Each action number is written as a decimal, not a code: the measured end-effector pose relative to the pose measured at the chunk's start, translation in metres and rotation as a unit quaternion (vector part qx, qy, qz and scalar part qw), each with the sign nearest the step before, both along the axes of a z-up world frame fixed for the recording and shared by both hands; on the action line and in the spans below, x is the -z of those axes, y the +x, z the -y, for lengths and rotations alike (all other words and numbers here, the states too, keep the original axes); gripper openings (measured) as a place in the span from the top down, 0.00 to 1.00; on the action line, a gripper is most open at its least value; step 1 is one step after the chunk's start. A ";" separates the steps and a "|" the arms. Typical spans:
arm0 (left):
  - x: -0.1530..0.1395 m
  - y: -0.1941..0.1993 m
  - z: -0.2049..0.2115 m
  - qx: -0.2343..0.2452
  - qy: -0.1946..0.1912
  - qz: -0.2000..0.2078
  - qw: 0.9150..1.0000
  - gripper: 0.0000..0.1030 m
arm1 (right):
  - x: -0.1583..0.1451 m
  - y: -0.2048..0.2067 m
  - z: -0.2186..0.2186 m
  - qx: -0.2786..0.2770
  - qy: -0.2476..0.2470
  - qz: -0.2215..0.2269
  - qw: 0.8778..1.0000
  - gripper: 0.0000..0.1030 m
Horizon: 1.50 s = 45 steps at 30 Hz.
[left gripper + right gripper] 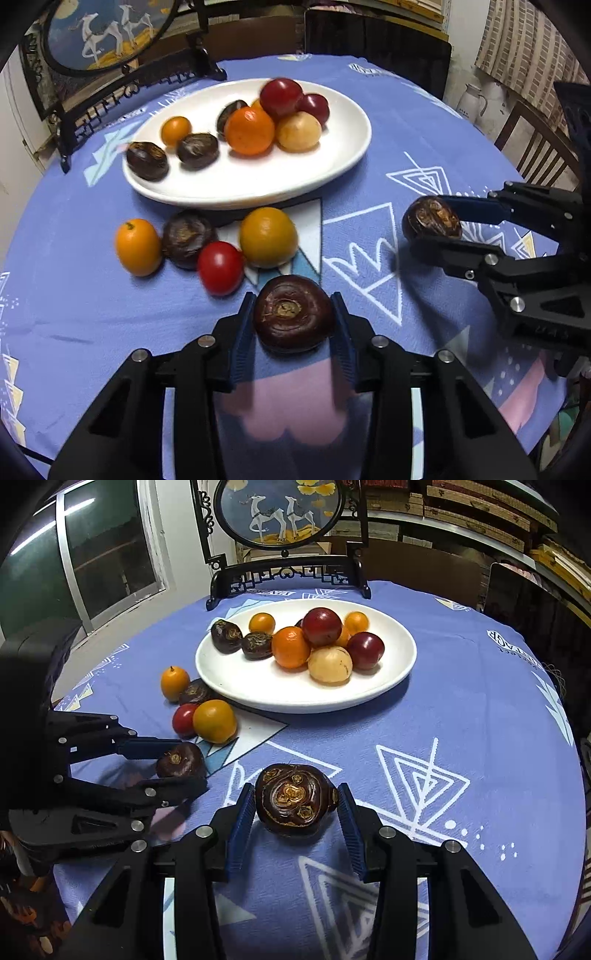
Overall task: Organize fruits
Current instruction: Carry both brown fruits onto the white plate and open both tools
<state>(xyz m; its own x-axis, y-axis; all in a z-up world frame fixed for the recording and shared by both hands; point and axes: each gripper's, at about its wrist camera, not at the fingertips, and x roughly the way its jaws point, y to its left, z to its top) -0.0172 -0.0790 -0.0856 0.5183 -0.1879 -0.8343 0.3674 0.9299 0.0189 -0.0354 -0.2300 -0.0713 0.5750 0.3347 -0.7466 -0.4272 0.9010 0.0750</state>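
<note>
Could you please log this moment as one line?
left tongs: water chestnut held | right tongs: knobbly water chestnut held | plate: partly filled

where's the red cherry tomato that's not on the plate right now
The red cherry tomato lies on the tablecloth in front of the white plate, touching a yellow-orange fruit and a dark water chestnut. The left gripper is just behind it.

White plate (pixel 391 679), periwinkle tablecloth (pixel 461 720) with white triangle outlines, dark brown chestnuts (pixel 295 801).
</note>
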 end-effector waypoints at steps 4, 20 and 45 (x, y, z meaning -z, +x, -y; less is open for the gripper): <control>-0.011 -0.002 -0.013 -0.010 0.001 0.016 1.000 0.62 | -0.003 -0.006 -0.009 -0.011 0.007 0.002 1.000 0.56; -0.039 0.007 -0.032 -0.038 0.018 0.075 0.996 0.62 | -0.023 -0.016 -0.040 -0.041 0.031 0.018 0.999 0.56; -0.056 0.049 -0.032 -0.042 0.023 0.097 0.994 0.62 | -0.034 0.016 -0.040 -0.037 0.046 0.029 0.998 0.56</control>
<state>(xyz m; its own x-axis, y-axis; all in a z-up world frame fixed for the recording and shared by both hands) 0.0319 -0.0473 -0.0294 0.6832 -0.1014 -0.7232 0.2739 0.9536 0.1251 -0.0195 -0.1905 -0.0374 0.5876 0.4435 -0.6768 -0.4979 0.8575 0.1297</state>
